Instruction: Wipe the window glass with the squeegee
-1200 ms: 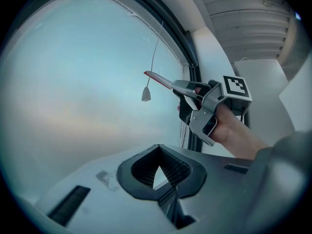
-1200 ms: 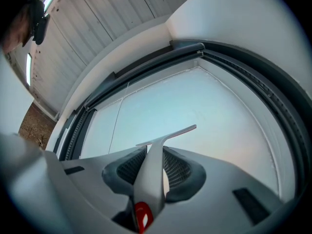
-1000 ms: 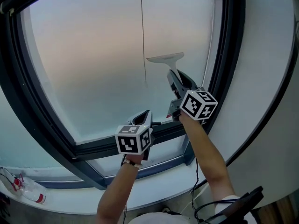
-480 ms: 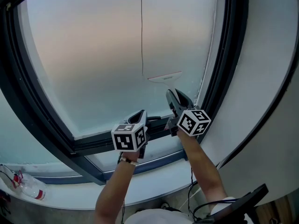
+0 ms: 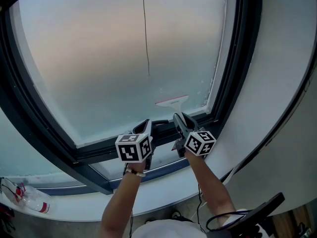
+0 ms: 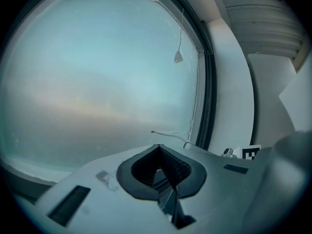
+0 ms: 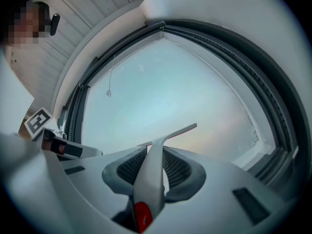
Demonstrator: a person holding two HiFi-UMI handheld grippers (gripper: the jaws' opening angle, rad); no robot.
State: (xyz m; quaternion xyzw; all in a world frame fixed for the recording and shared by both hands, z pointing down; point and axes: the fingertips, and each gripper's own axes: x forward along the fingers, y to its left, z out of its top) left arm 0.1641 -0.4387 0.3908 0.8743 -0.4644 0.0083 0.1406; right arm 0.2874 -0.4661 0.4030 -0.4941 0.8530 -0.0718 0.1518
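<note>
Right tongs were clamped on the squeegee, pads squeezing its slim white handle about midway, red end toward the camera. It looked a light, stiff plastic tool with a softer blade edge. The handle was smooth and likely to twist under pressure, so that mid-handle hold seemed the sensible one. The blade sat low on the window glass, around 5 o'clock on the pane, just above the bottom rail of the dark frame. It was probably touching, though the head view was too small to be sure. Left tongs were closed on nothing, near the rail at about 7 o'clock from the blade. A thin cord hung down the pane at 12 o'clock. The pale sill ran below, with a plastic bottle far off at 8 o'clock.
</note>
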